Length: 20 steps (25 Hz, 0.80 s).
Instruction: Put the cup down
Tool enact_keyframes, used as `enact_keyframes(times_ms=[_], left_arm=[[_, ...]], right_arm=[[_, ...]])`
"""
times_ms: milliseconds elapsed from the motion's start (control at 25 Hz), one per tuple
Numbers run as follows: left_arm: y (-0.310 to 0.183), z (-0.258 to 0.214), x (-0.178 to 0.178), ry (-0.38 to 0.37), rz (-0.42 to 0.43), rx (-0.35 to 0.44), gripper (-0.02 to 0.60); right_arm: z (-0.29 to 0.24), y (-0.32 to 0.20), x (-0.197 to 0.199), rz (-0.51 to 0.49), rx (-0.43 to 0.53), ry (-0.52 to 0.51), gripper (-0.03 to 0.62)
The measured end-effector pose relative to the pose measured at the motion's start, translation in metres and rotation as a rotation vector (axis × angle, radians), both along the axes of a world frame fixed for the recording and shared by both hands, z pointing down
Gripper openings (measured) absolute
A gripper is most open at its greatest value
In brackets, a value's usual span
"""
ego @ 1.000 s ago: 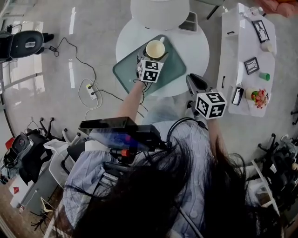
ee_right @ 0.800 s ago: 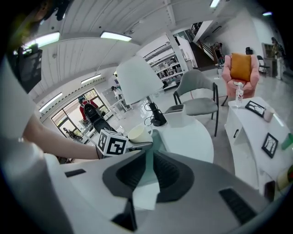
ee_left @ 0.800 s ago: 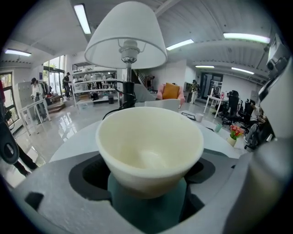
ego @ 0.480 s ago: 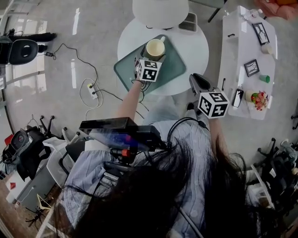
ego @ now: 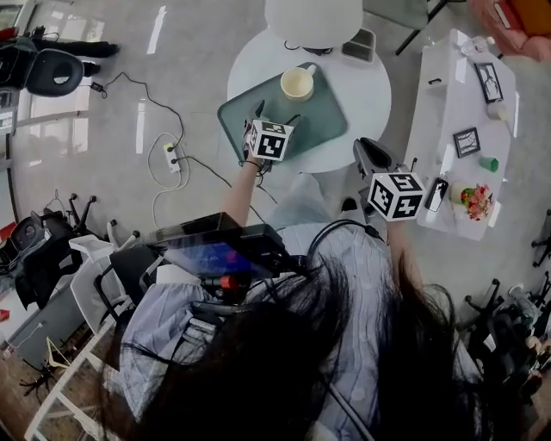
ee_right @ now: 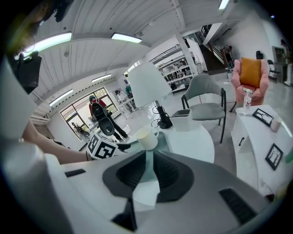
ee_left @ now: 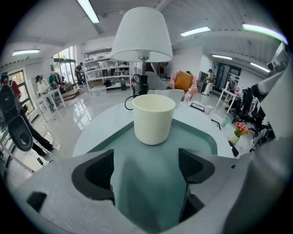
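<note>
A cream cup (ego: 297,83) stands upright on the green tray (ego: 323,121) on the round white table (ego: 366,82). My left gripper (ego: 275,115) hovers over the tray's near part, open, a short way back from the cup and not touching it. In the left gripper view the cup (ee_left: 153,118) sits ahead of the spread jaws of the left gripper (ee_left: 145,170), with bare tray (ee_left: 201,137) between them. My right gripper (ego: 367,149) is off the table's right edge, shut and holding nothing. Its view shows the right gripper (ee_right: 149,167), the cup (ee_right: 146,137) and the left marker cube.
A lamp with a white shade (ego: 312,19) stands at the table's far side beside a small box (ego: 357,45). A long white cabinet (ego: 448,129) with picture frames and small items is at the right. Cables and a power strip (ego: 172,159) lie on the floor at left.
My left gripper has drawn back from the cup, leaving it standing on the tray. The right gripper has hardly moved.
</note>
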<state>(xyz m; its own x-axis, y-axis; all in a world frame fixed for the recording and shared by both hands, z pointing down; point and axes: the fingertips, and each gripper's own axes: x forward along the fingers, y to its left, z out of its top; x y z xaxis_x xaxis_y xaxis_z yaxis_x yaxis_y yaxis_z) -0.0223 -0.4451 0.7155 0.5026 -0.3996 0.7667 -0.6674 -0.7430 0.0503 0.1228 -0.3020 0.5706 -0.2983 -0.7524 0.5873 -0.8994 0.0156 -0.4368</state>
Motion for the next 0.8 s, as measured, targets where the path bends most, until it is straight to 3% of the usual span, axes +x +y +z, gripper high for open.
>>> enact_keyframes(times_ms=[200,400,640,800], left_arm=[[0.007,-0.037,-0.01,0.037,-0.102,0.063,0.453],[-0.006,-0.072,-0.032,0.11,-0.262,0.171,0.453],[0.032,-0.123,-0.018,0.181,-0.244,0.205,0.453],[0.067,-0.149,0.0,0.232,-0.244,0.187,0.453]], right_arm=[[-0.017,0.016,0.002,-0.045,0.039,0.003,0.066],[-0.015,0.013,0.003,-0.073,0.056,-0.005,0.066],[-0.032,0.027,0.013,-0.09,0.117,-0.022,0.066],[-0.052,0.043,0.021,-0.1,0.181,-0.046,0.066]])
